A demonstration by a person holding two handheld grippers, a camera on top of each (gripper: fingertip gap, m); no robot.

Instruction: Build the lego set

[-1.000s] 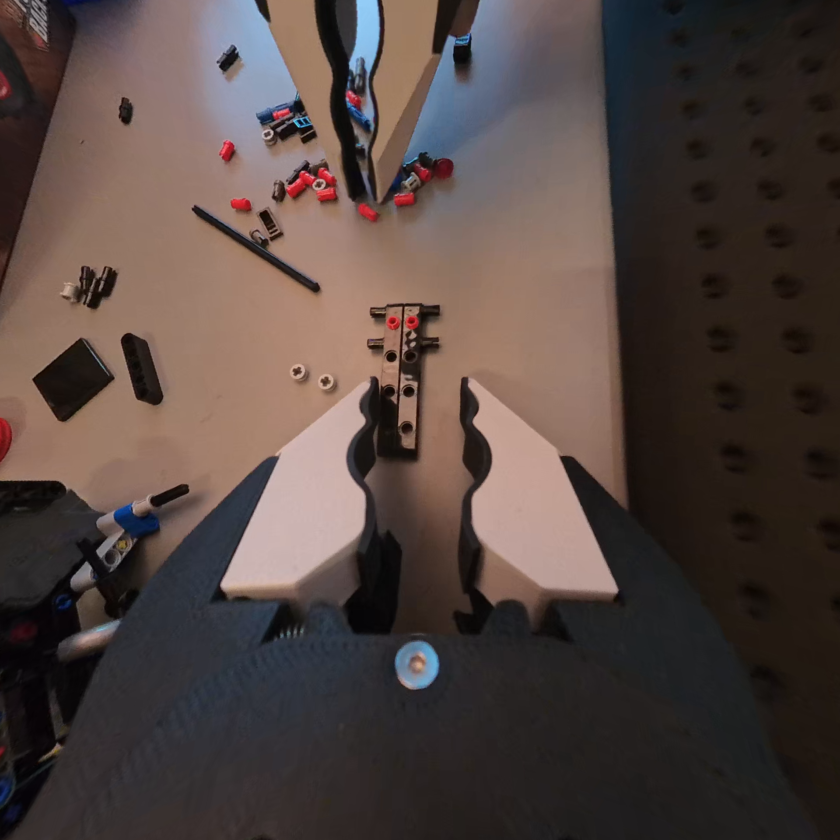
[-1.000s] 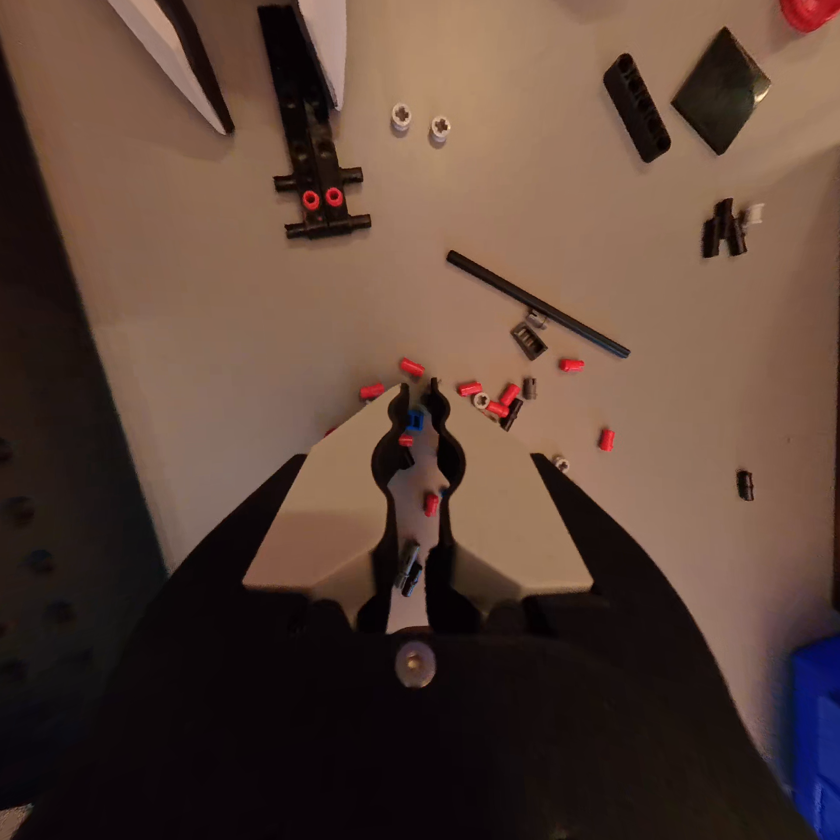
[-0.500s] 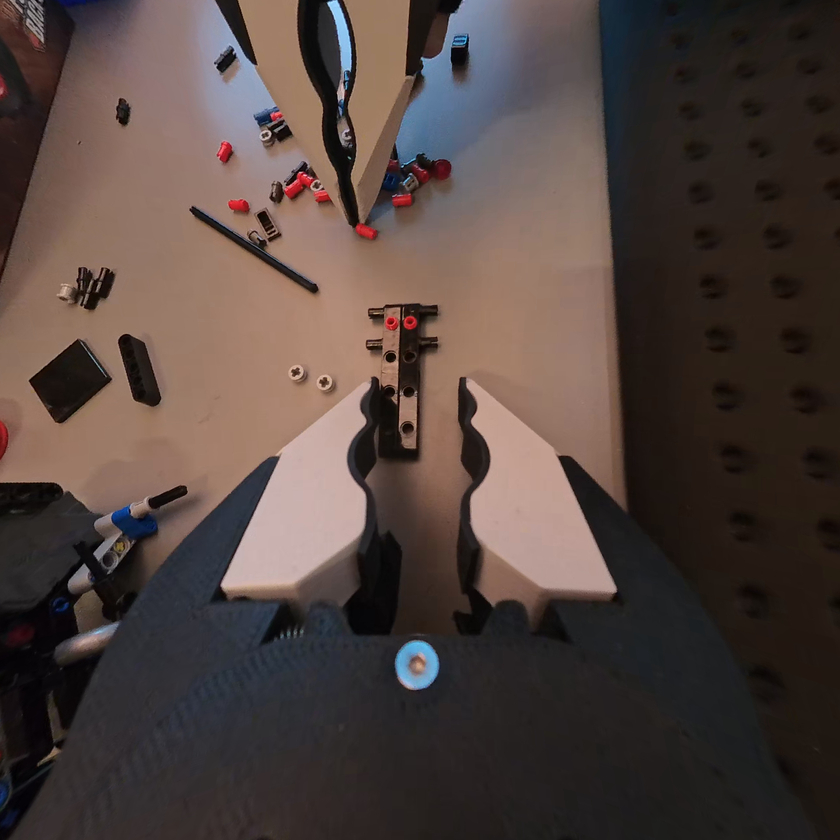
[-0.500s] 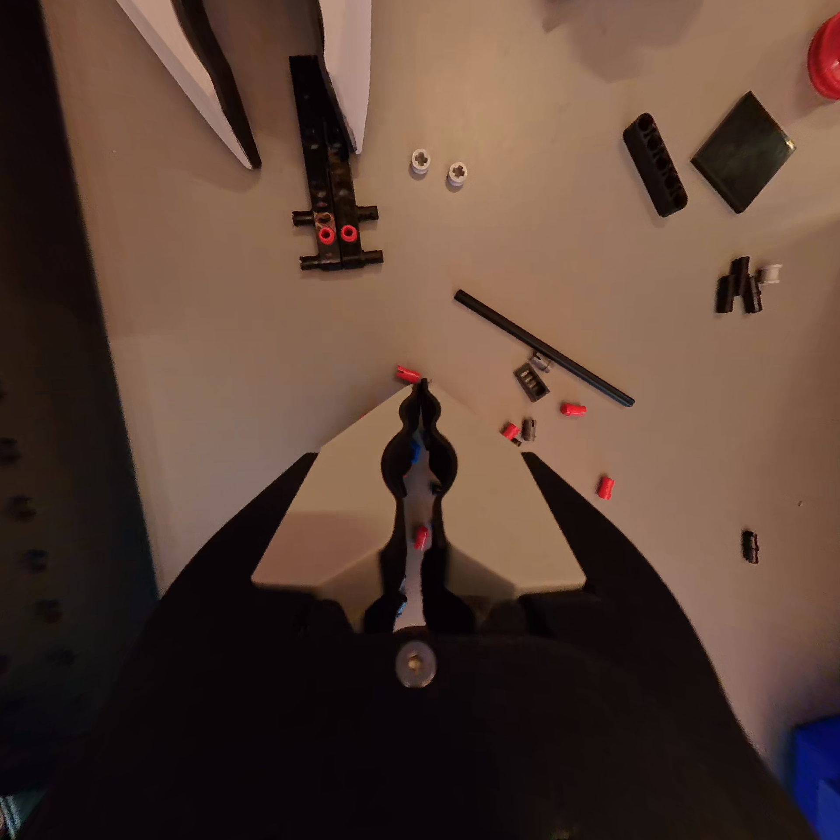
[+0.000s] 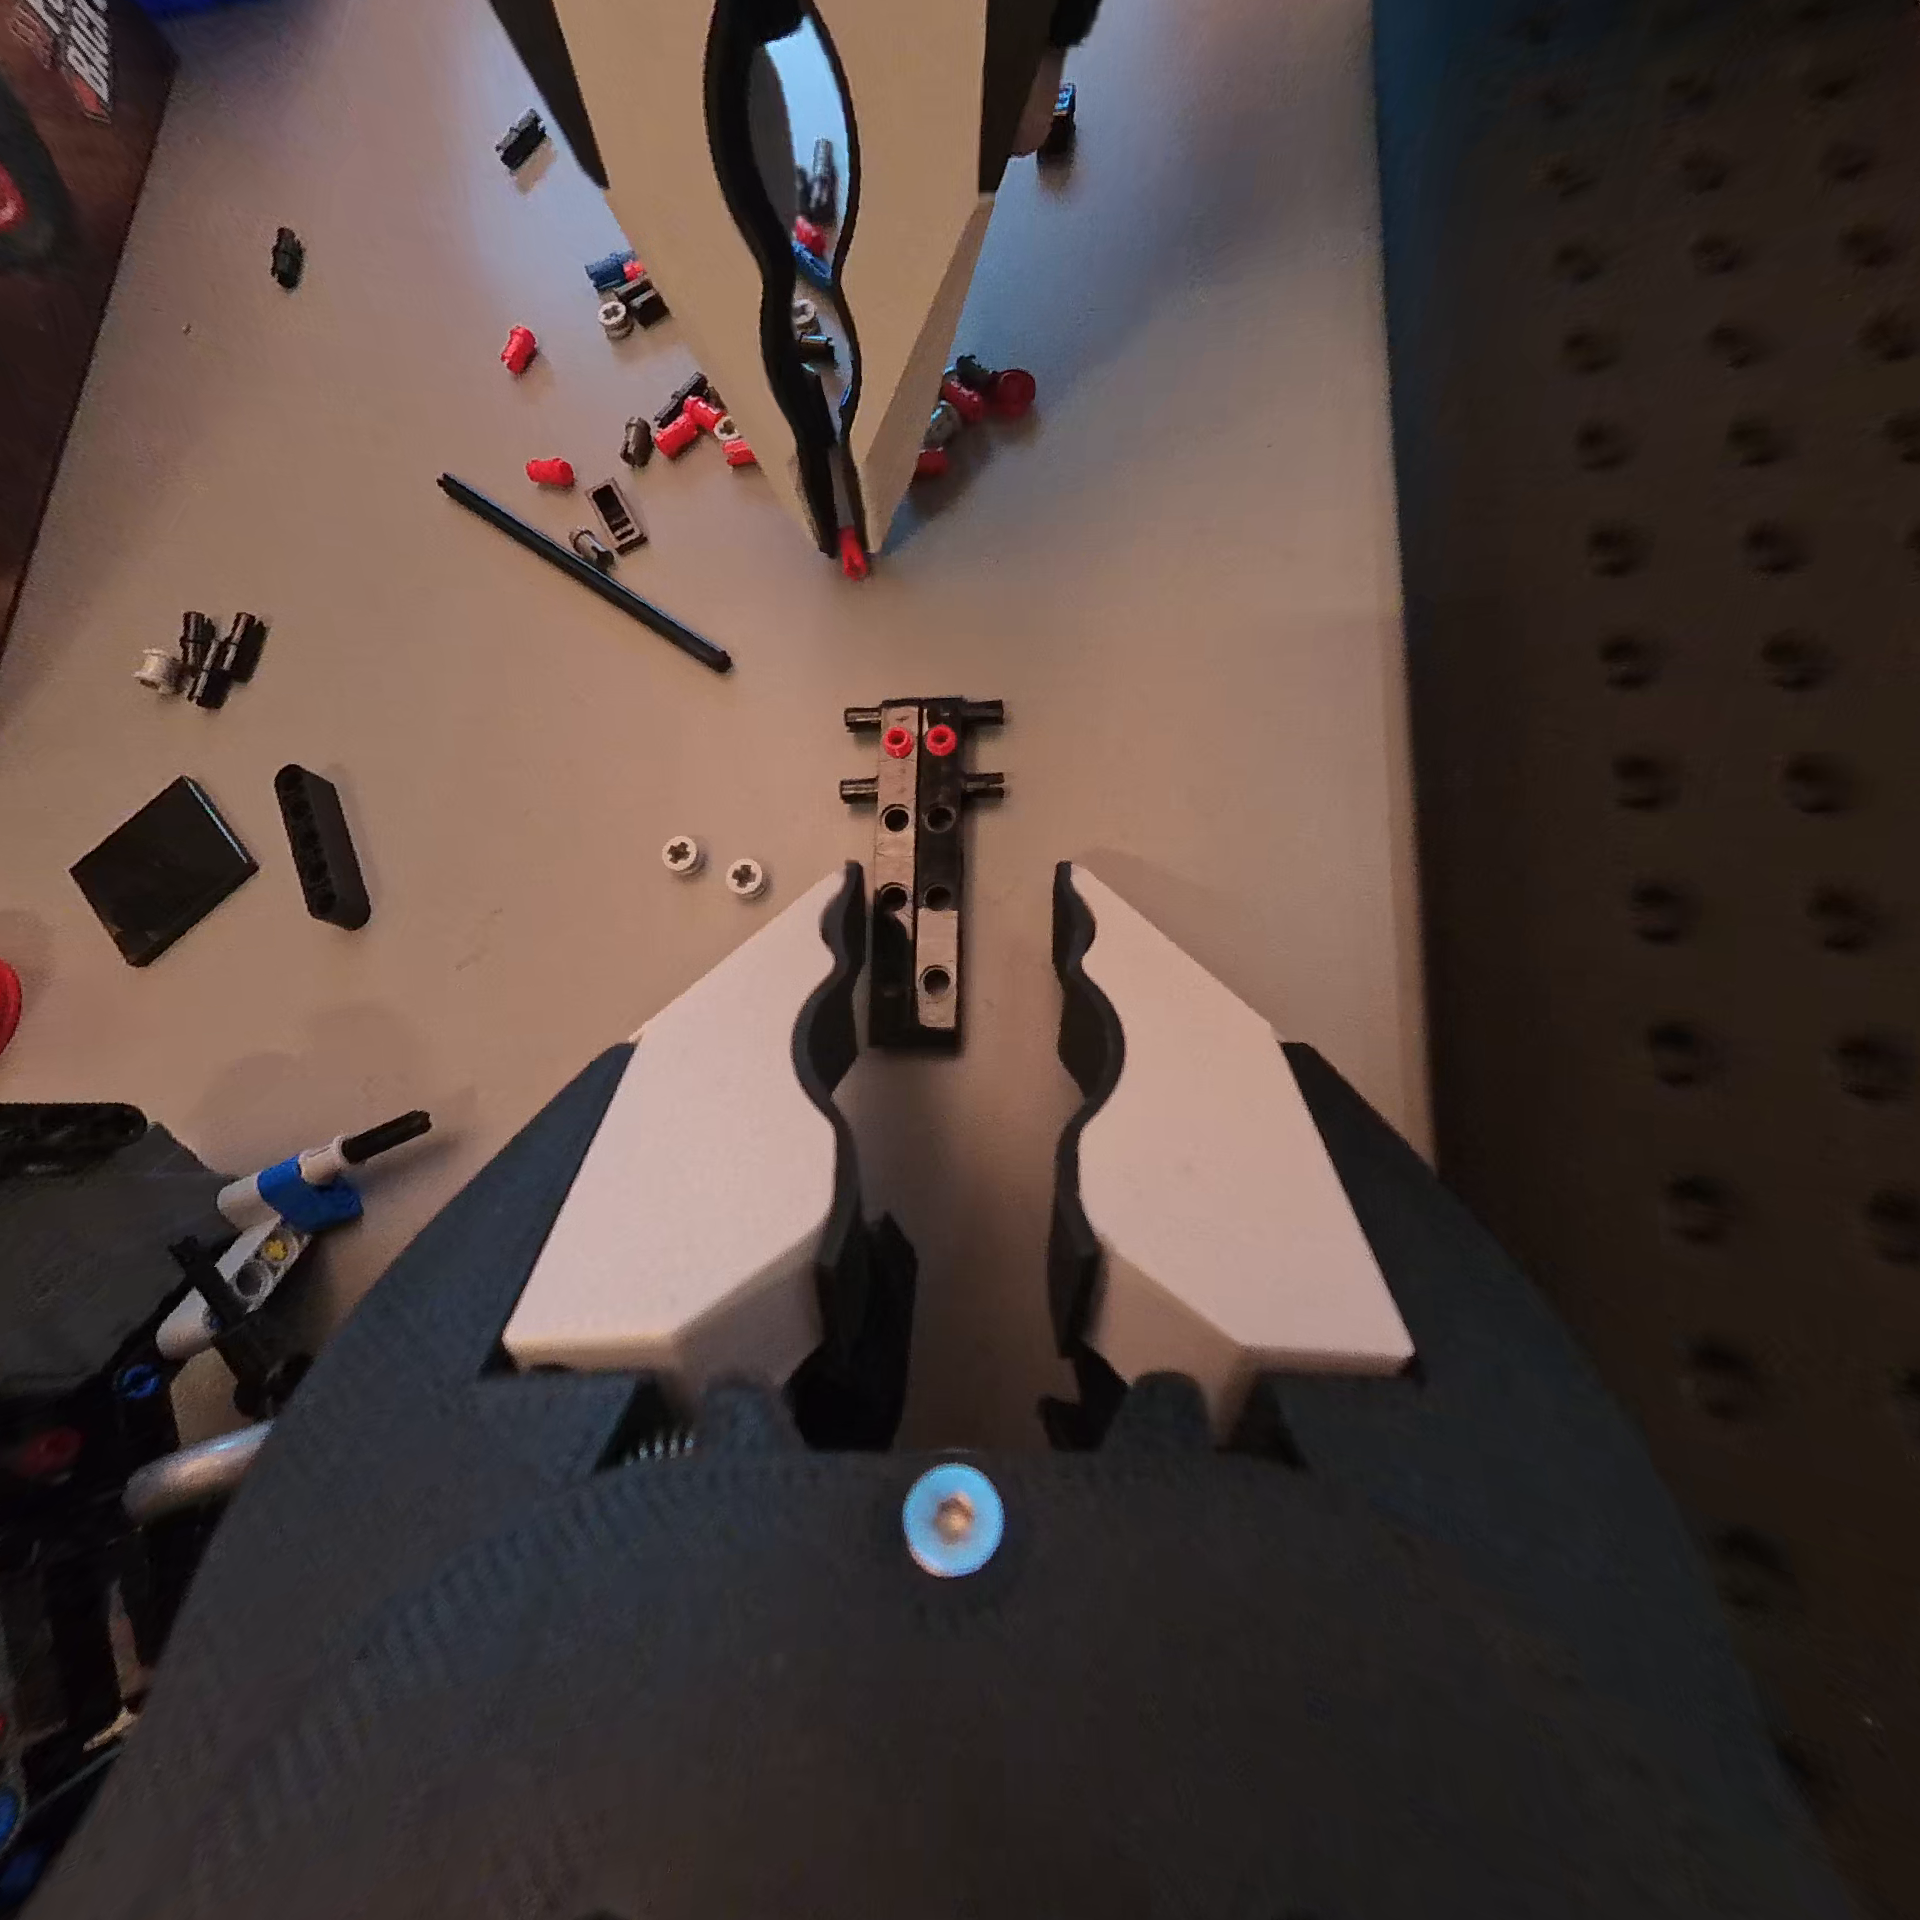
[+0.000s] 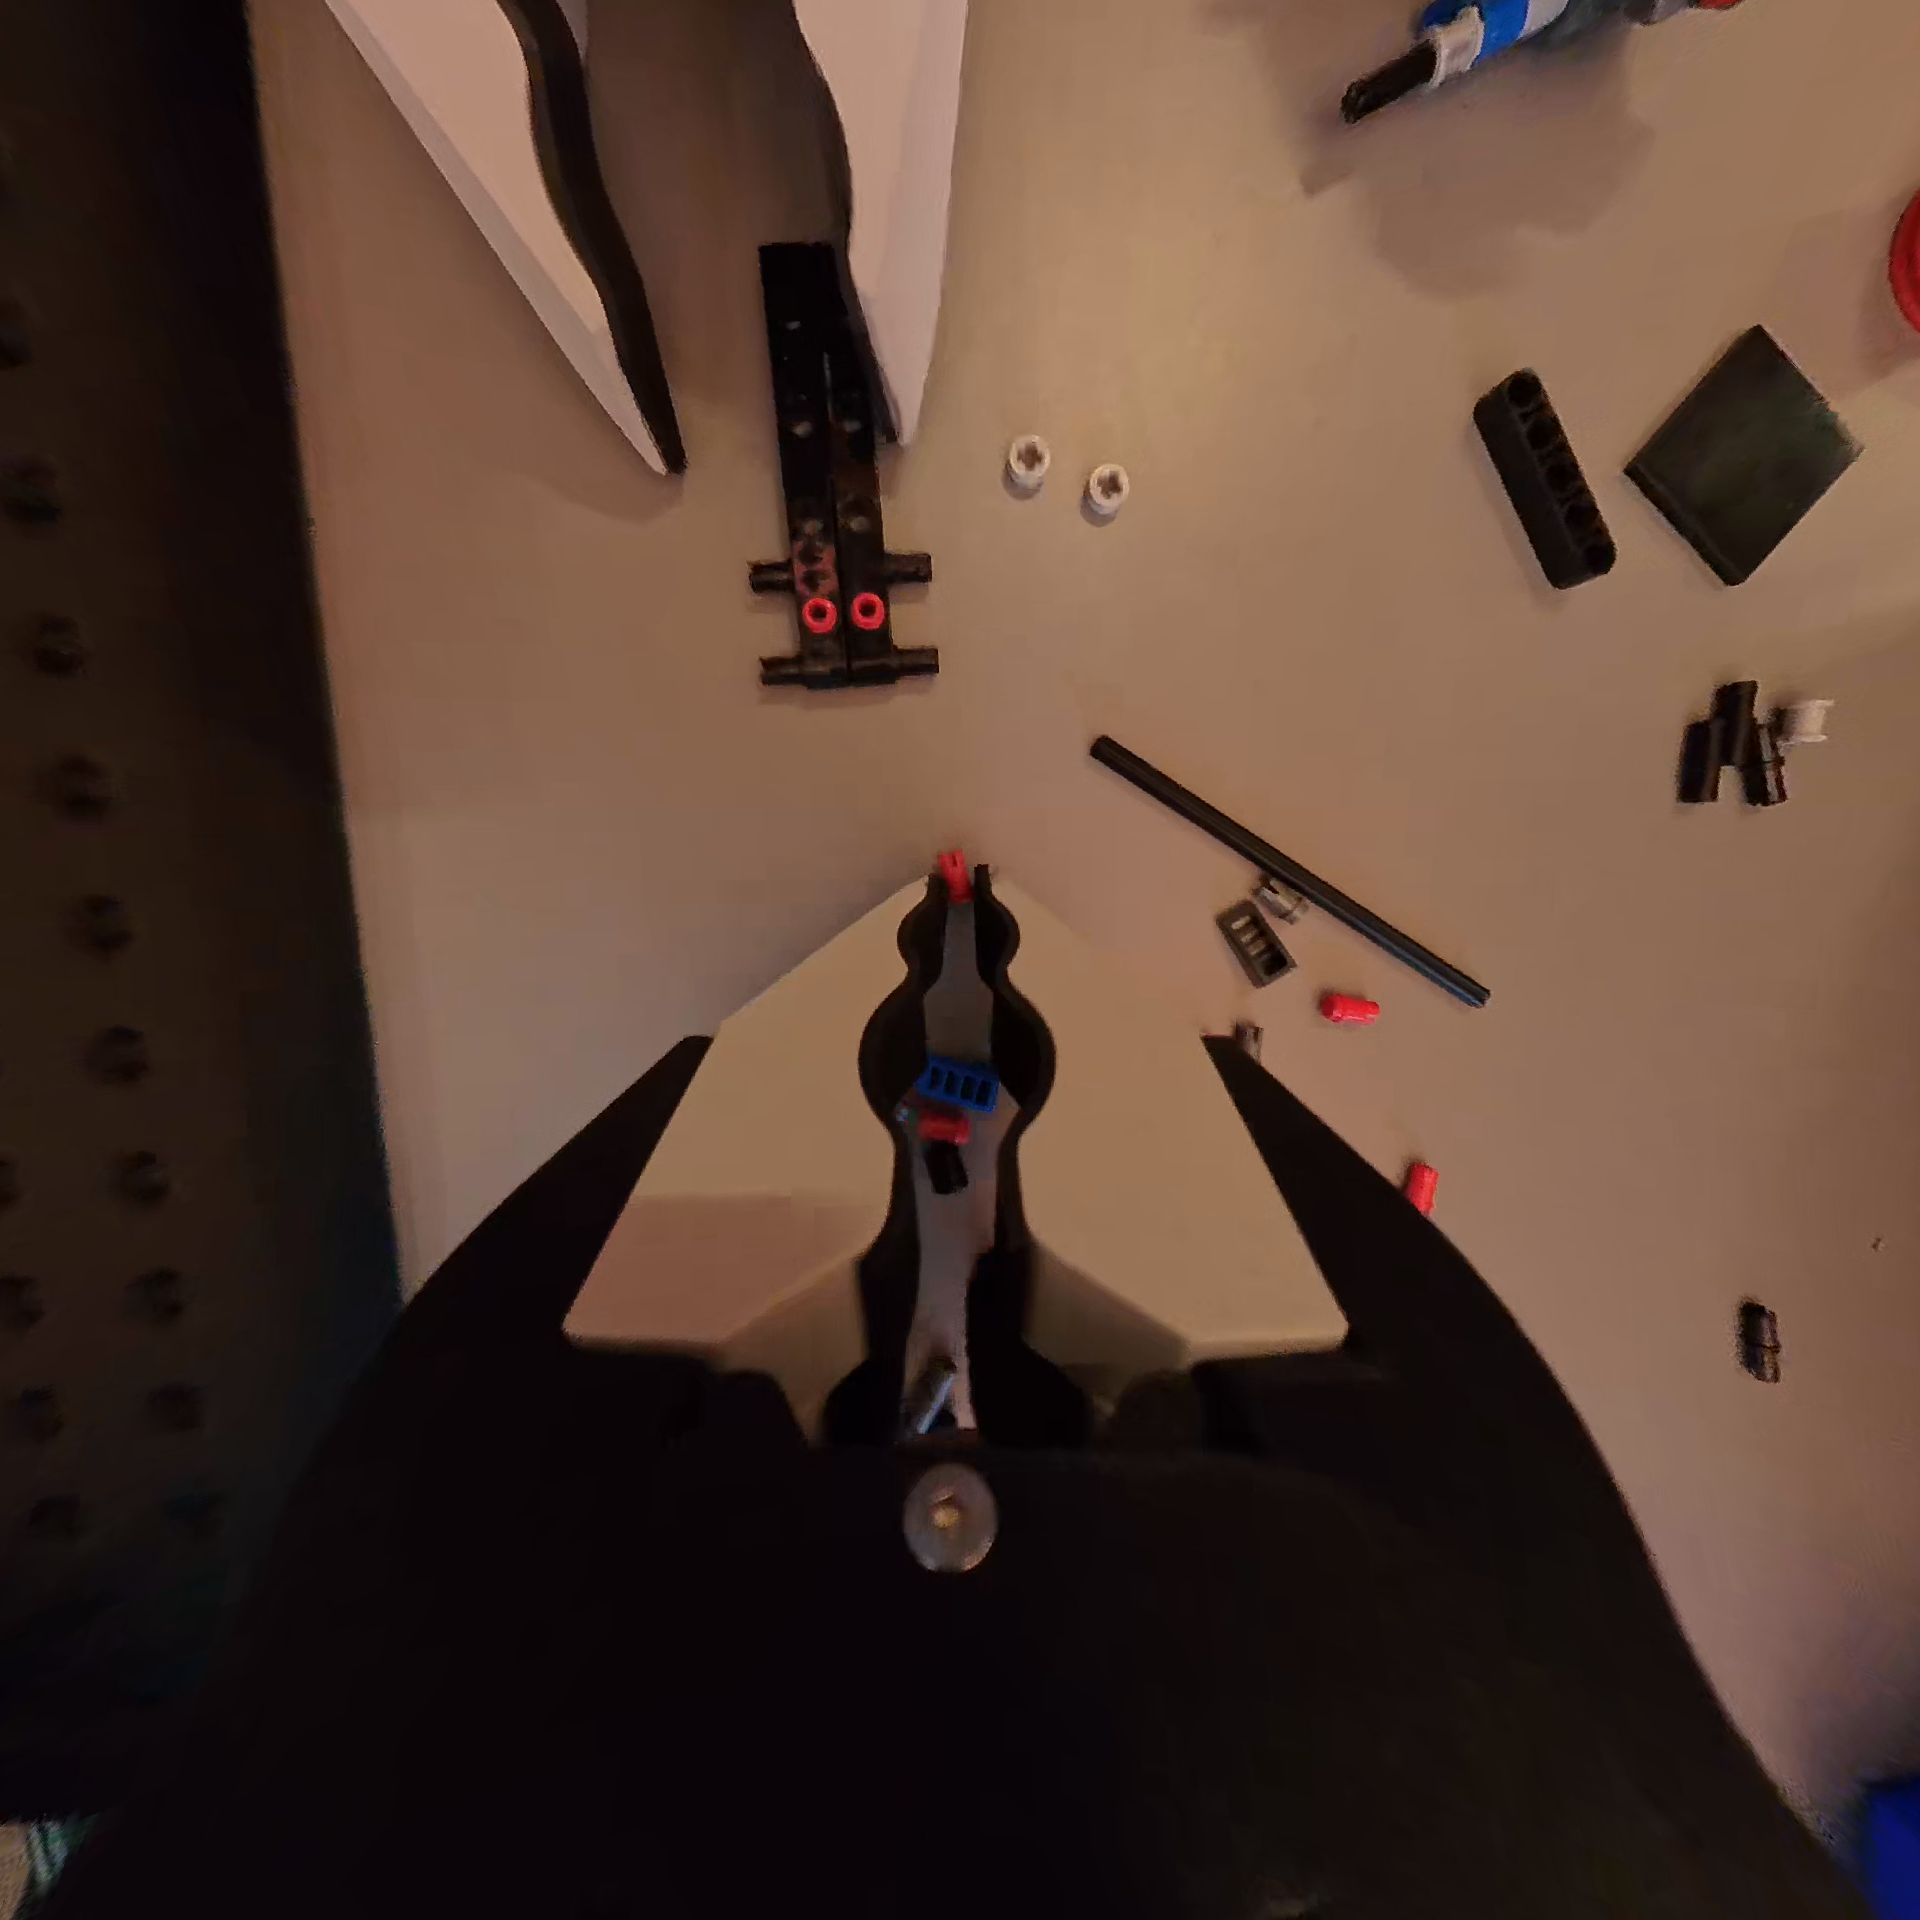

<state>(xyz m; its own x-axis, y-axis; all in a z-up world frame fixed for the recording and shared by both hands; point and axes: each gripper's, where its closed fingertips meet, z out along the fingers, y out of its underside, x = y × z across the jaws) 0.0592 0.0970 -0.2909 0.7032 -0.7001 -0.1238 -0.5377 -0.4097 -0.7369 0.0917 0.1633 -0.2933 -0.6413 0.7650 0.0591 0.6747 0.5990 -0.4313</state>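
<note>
Left tool gapes around the black beam assembly; right tool pinches a red pin.

the place was a workbench: a plain grey tabletop beside a dark perforated panel, with scattered toy parts.

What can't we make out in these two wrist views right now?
- Small loose red and black pegs: left wrist view, the shut right gripper covers part of the pile.
- Near end of the black holed beam assembly: right wrist view, behind a white finger of the open left gripper.
- Black partly built model: cut off by the left wrist view's edge.
- Red pin: depth in the grip hidden by the fingers.
</note>
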